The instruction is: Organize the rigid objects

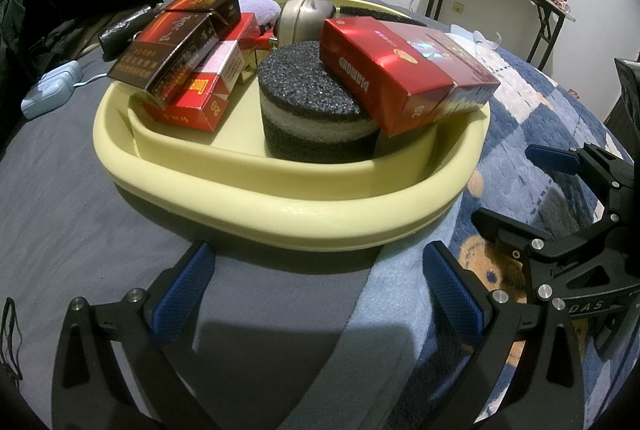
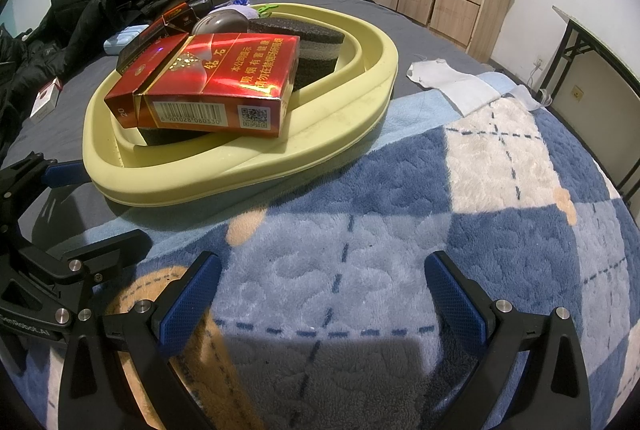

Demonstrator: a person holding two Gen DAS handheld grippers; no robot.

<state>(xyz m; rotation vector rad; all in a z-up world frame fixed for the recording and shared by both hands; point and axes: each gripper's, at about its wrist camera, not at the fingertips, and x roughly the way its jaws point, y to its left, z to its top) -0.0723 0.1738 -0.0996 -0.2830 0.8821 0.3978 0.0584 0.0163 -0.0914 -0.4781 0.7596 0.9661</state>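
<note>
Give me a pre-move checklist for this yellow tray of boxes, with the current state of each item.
1. Left gripper open and empty: ok.
2. Right gripper open and empty: ok.
3. Red Diamond cigarette box settled flat: not ok; it lies tilted on the round dark grey sponge, one end over the pale yellow plastic tray rim.
4. Dark brown cigarette box stable: not ok; it leans on the red and white boxes beneath.
5. Tray fully on the bed: ok; it straddles the grey sheet and the blue checked fleece blanket.
6. Small white and red box outside the tray: not ok.
</note>
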